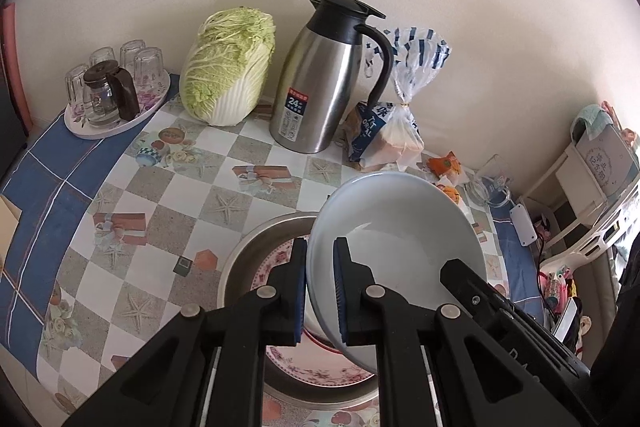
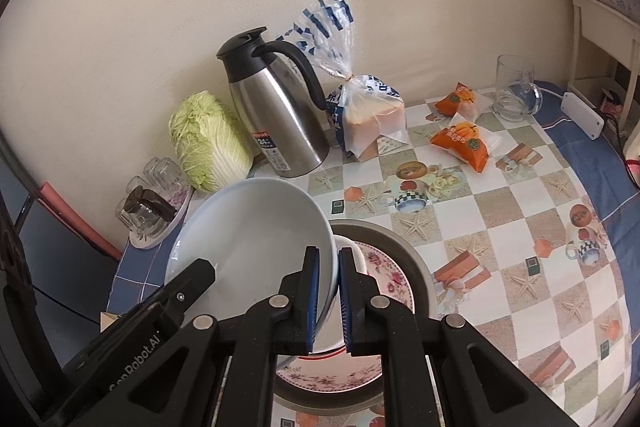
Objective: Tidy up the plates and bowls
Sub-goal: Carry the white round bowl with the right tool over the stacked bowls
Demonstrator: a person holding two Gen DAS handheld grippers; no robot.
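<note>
A pale blue bowl [image 1: 400,227] [image 2: 248,227] hangs tilted above a metal basin [image 1: 256,243] [image 2: 404,247]. My left gripper [image 1: 320,247] is shut on the bowl's left rim, one pad inside and one outside. My right gripper [image 2: 329,251] is shut on the opposite rim in the same way. Each wrist view also shows the other gripper reaching into the bowl. In the basin lies a floral plate [image 1: 320,363] [image 2: 384,267] with a white, red-rimmed bowl [image 2: 354,253] on it, mostly hidden by the held bowl.
Along the wall stand a steel thermos jug [image 1: 320,79] [image 2: 280,115], a cabbage [image 1: 228,67] [image 2: 208,139], a bread bag [image 1: 384,135] [image 2: 368,115] and a tray of glasses [image 1: 116,99] [image 2: 156,203]. Orange snack packets [image 2: 464,143] and a glass mug [image 2: 516,91] lie to the right.
</note>
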